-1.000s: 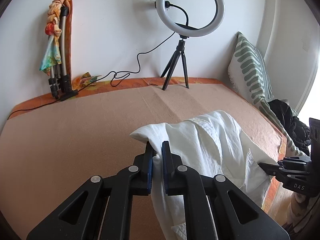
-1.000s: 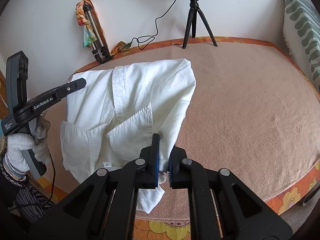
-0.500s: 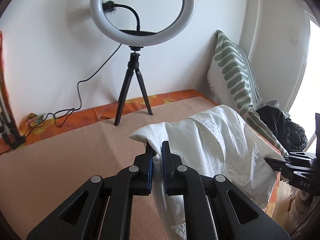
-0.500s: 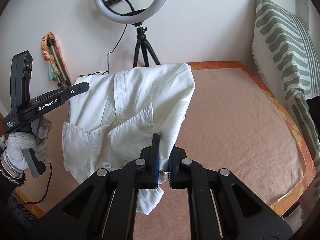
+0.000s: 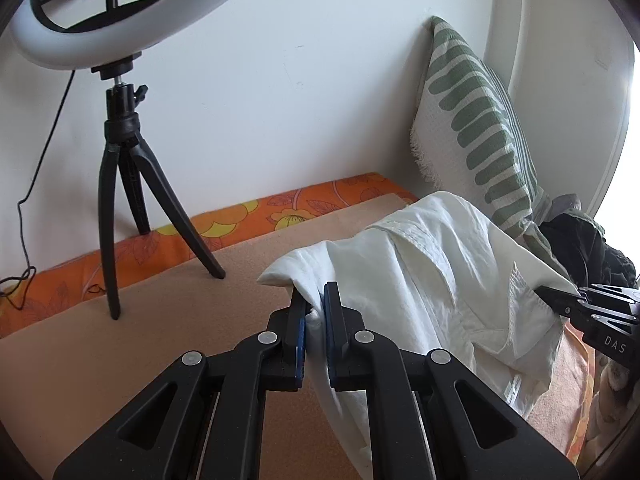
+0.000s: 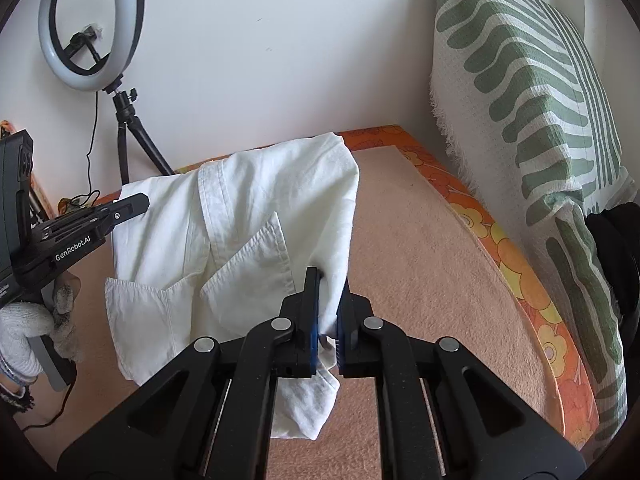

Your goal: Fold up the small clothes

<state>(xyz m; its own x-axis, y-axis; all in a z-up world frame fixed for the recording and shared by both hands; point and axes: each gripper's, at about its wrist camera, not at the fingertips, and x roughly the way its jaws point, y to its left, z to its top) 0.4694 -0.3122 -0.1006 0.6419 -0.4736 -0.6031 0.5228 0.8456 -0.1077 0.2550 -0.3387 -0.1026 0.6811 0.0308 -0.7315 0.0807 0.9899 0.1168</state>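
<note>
Left wrist view, left to right: one white ring light on a black three-legged tripod (image 5: 128, 184) stands on the bed's far edge against the wall. One orange flower-patterned sheet (image 5: 248, 220) shows as a strip beyond one tan blanket (image 5: 120, 344) that covers the bed. At centre the left gripper (image 5: 315, 312) points forward and downward, its blue-padded jaws nearly together and pinching an edge of one white cotton garment with patch pockets (image 5: 432, 280). The garment is held up above the blanket and hangs between the two grippers. One white cushion with green leaf stripes (image 5: 476, 128) leans against the wall, and one dark bundle of cloth (image 5: 588, 248) lies at its foot. At the far right the right gripper (image 5: 548, 295) meets the garment's opposite edge.

Right wrist view, left to right: one hand in a white knit glove (image 6: 24, 332) grips the left gripper's handle, its black fingers (image 6: 128, 205) reaching the garment's upper left corner. Two patch pockets (image 6: 244, 276) face this camera. The right gripper is angled down over the blanket, jaws narrow, clamping the garment's right side.
</note>
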